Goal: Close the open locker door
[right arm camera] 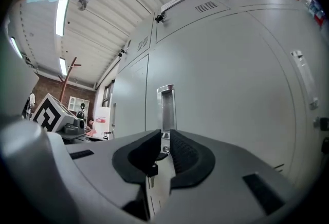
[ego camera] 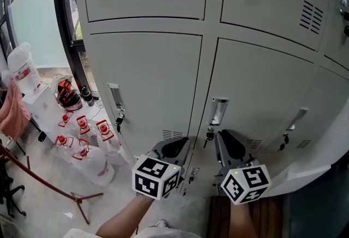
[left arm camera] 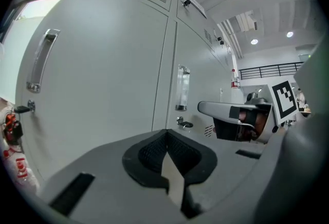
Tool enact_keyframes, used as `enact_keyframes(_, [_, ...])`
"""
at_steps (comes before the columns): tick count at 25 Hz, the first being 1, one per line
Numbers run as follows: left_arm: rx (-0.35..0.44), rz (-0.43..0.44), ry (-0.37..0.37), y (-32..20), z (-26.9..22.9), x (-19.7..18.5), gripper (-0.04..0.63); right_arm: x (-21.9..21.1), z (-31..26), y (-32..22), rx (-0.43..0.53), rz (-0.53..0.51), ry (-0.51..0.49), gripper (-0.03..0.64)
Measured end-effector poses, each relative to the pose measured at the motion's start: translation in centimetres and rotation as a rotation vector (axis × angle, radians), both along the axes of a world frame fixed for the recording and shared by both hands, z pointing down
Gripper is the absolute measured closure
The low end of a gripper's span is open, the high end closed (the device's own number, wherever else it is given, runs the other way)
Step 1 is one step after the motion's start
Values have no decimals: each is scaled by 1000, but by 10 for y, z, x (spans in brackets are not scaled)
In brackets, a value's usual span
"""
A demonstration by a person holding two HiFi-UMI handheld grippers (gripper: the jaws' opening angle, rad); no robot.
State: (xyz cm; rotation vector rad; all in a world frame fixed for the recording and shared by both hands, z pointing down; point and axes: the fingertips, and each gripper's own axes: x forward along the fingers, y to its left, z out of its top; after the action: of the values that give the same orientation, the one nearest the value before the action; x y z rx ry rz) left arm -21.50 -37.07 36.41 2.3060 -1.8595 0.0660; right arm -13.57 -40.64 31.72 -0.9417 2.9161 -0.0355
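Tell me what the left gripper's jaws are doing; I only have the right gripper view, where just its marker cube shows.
Observer: The left gripper has its jaws together, nothing between them.
Operator: Anything beside the lockers?
Observer: Clear bottles with red caps, on the floor to their left.
Operator: Where is it relative to the right gripper?
Observer: Beside it in the head view, with the key of the middle door between them.
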Motion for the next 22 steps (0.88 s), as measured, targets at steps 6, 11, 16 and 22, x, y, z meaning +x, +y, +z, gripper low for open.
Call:
enact_keyframes(6, [-17,2,4,8,5,27,588,29,14,12,-26,11,24,577])
enact_keyframes(11, [-29,1,2,17,8,49,588,54,22,24,-42,19,31,589])
enact_keyframes(16, [-31,6,4,27,9,77,588,81,24,38,-52,9,20,597])
enact_keyframes(22, [-29,0,5,39,7,105,588,111,24,54,-48,9,26,605])
